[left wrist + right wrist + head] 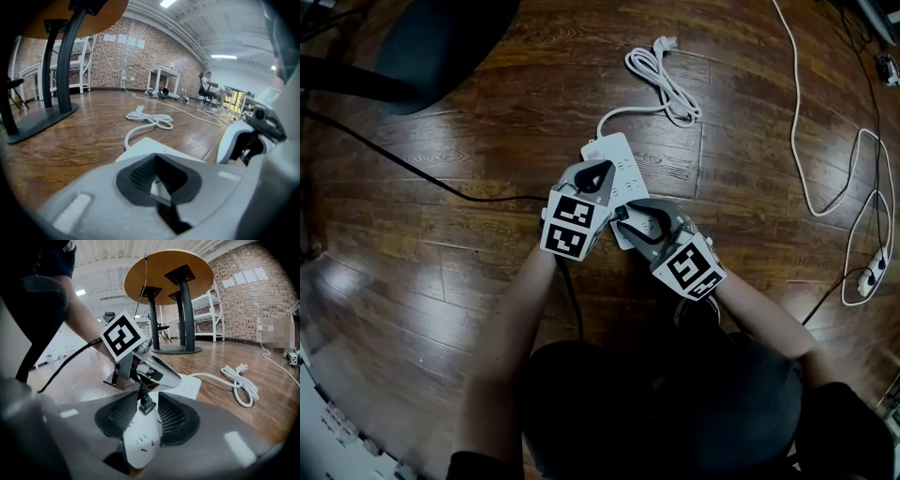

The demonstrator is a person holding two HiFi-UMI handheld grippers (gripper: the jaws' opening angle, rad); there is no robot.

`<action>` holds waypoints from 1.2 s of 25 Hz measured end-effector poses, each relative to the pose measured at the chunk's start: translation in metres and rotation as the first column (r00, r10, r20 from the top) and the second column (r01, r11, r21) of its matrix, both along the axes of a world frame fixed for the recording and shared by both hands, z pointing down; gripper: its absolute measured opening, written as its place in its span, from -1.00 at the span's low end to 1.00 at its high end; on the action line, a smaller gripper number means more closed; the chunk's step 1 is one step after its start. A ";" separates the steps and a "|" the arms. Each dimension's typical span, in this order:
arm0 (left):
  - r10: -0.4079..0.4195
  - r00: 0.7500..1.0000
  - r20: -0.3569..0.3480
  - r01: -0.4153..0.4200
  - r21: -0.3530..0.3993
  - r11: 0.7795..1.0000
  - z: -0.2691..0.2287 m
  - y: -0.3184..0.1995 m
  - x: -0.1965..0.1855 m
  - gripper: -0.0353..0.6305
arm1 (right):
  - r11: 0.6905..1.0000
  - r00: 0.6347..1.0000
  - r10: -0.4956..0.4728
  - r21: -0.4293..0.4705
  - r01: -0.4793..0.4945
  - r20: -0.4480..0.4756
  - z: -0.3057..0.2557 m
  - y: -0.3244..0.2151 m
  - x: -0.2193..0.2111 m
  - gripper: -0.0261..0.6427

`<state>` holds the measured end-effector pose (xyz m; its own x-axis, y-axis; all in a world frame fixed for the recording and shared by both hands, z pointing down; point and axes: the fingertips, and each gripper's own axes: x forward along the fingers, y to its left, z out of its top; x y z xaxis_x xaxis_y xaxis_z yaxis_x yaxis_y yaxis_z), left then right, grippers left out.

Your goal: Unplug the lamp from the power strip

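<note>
A white power strip (617, 157) lies on the wood floor. A small black plug (146, 405) stands in its face, and its thin black cord (139, 383) rises under my left gripper. My right gripper (147, 398) is open, with the strip's near end and the plug between its pads. The pads sit close on either side, and I cannot tell whether they touch the strip. My left gripper (605, 169) is shut with its tips together. It lies along the strip (145, 145), and I see nothing gripped in it. In the head view my right gripper (628, 214) points at the strip from the lower right.
The strip's own white cable lies coiled with its plug (664, 80) just beyond it. A black cord (412, 167) runs in from the left. A round table's dark base (431, 37) stands at the back left. Another white cord and strip (868, 277) lie at the right.
</note>
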<state>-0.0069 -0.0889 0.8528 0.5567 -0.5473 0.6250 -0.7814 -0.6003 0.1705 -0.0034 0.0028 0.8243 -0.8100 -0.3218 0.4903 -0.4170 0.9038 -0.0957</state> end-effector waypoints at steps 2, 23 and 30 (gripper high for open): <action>-0.003 1.000 0.004 0.003 -0.001 1.000 0.000 0.000 0.000 -0.88 | 0.999 0.998 -0.022 0.029 0.024 -0.063 0.008 -0.003 -0.005 -0.51; -0.029 1.000 -0.002 0.029 0.007 1.000 -0.001 -0.001 -0.001 -0.88 | 0.988 0.998 0.002 0.152 0.008 -0.065 -0.003 0.000 -0.014 -0.69; -0.032 0.999 -0.002 0.032 -0.010 0.999 0.000 -0.001 -0.001 -0.88 | 0.983 0.999 0.011 0.182 -0.003 -0.045 -0.014 -0.008 -0.016 -0.69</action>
<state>-0.0083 -0.0896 0.8525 0.5405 -0.5584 0.6293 -0.7999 -0.5730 0.1785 -0.0195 -0.0054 0.8104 -0.7857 -0.4148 0.4590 -0.4237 0.9014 0.0893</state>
